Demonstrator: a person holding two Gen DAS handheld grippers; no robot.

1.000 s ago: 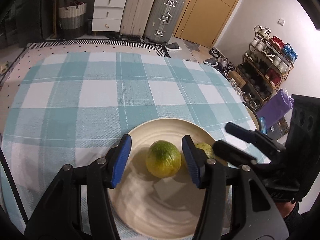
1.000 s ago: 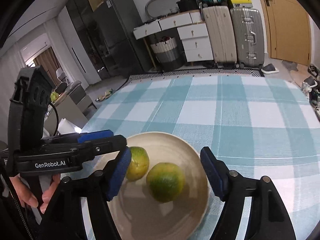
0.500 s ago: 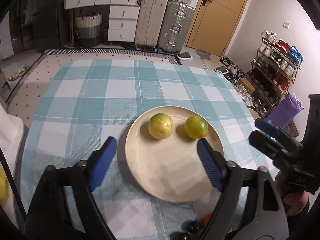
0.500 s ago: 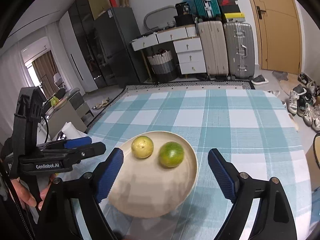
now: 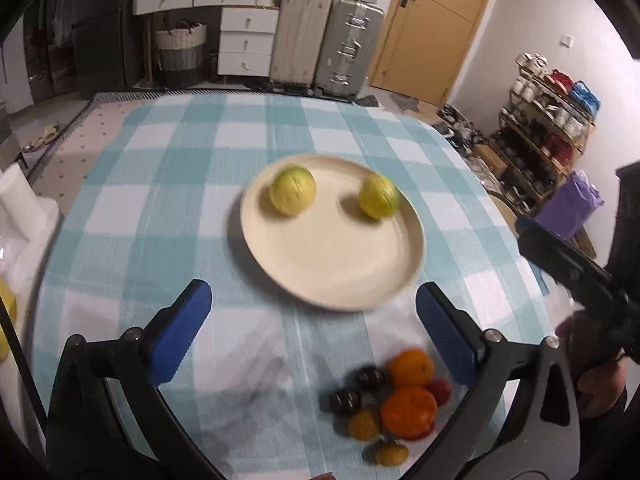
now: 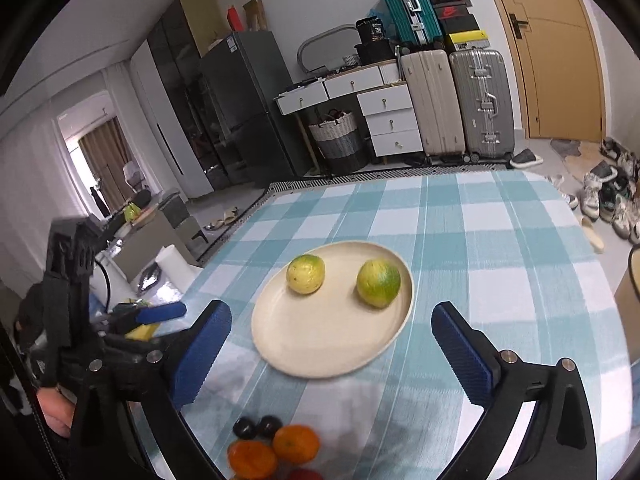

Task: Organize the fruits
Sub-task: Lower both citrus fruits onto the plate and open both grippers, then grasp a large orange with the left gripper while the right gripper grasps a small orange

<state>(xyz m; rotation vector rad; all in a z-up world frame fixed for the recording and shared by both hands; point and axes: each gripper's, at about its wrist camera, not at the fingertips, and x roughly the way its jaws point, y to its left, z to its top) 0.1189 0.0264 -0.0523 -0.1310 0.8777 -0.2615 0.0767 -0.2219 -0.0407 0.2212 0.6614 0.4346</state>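
A cream plate [image 5: 332, 264] [image 6: 320, 340] on the checked cloth carries two yellow-green citrus fruits, one left [image 5: 292, 195] [image 6: 305, 274] and one right [image 5: 378, 200] [image 6: 378, 283], lying apart. My left gripper [image 5: 312, 300] hangs short of the plate's near rim, its jaws opening wide with nothing between the blue pads. My right gripper [image 6: 332, 314] stands the same way, jaws opening and empty. Near the front edge lies a pile of oranges [image 5: 410, 410] [image 6: 296, 442], dark plums [image 5: 370, 378] [image 6: 256, 426] and smaller fruits.
The teal-and-white cloth [image 5: 180, 200] covers the whole table. White paper goods [image 6: 172, 264] sit off its left edge. Suitcases [image 6: 456, 104], white drawers [image 5: 246, 42] and a shoe rack [image 5: 552, 120] stand beyond. A hand [image 5: 600, 384] holds the other gripper at the right.
Both grippers have pulled back from the plate and their jaws have spread away from the two citrus fruits, which stay on it. The fruit pile has come into view.
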